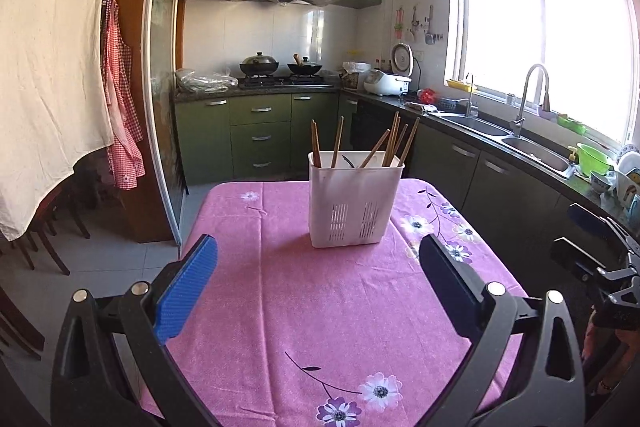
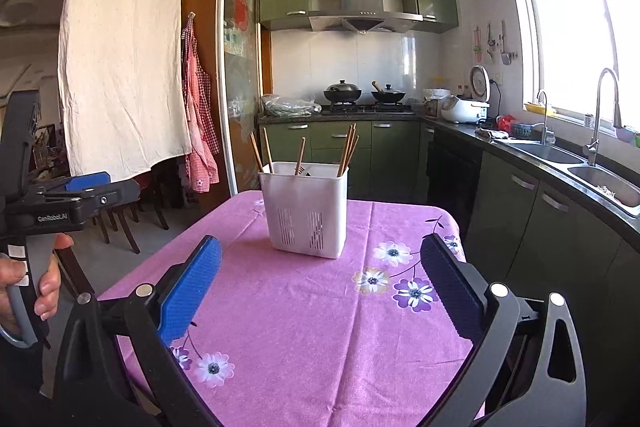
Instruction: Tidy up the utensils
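A white slotted utensil holder stands upright on the pink flowered tablecloth, with several brown wooden chopsticks leaning in it. In the right wrist view the same holder with its chopsticks sits toward the table's far edge. My left gripper hangs open over the cloth, short of the holder, nothing between its blue pads. My right gripper is likewise open and empty, set back from the holder. The left gripper's body, held by a hand, shows at the left edge of the right wrist view.
The table stands in a green kitchen. A counter with a double sink and tap runs along the right. A stove with two woks is at the back. A white cloth, a red apron and dark chairs are at the left.
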A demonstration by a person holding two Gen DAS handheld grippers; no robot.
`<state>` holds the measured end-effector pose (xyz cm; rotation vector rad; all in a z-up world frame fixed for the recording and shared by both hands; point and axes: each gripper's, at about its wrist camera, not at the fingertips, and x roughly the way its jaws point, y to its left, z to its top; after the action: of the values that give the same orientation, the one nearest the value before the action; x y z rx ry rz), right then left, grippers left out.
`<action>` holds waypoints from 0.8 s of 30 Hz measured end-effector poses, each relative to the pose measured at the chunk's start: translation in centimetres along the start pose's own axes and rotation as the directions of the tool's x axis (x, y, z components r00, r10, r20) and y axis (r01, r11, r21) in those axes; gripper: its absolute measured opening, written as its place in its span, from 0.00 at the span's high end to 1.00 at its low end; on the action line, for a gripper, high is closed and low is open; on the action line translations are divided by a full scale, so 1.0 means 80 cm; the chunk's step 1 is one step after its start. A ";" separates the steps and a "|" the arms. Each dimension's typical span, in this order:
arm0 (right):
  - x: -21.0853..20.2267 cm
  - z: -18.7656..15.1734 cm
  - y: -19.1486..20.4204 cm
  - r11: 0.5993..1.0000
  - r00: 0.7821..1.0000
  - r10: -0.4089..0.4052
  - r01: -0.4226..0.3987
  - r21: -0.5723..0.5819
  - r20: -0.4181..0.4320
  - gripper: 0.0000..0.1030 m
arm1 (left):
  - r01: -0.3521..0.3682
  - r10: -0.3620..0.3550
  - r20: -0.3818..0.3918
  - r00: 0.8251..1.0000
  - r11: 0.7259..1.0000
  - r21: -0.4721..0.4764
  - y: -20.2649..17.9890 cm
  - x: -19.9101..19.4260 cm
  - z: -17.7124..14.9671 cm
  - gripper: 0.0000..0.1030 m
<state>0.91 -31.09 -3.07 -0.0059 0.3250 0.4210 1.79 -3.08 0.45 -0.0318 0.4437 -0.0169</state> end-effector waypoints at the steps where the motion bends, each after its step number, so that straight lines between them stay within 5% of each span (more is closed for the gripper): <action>1: -0.007 -0.001 0.001 1.000 1.000 0.000 0.000 0.006 0.005 0.05 | 0.002 -0.002 -0.001 1.000 1.000 -0.005 0.002 -0.004 -0.002 0.07; 8: -0.041 0.001 0.011 0.999 1.000 -0.031 0.031 0.009 0.008 0.05 | -0.012 0.011 -0.034 0.999 0.999 -0.032 0.019 -0.013 -0.020 0.07; 24: -0.028 0.008 0.025 0.999 0.999 -0.049 0.049 -0.010 -0.019 0.05 | 0.007 -0.012 -0.066 0.998 0.998 -0.065 0.033 -0.016 -0.031 0.07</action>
<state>-1.60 -30.11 -1.63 -0.0268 0.3414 0.3740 -0.37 -0.45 -1.32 -0.0978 0.5105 -0.0129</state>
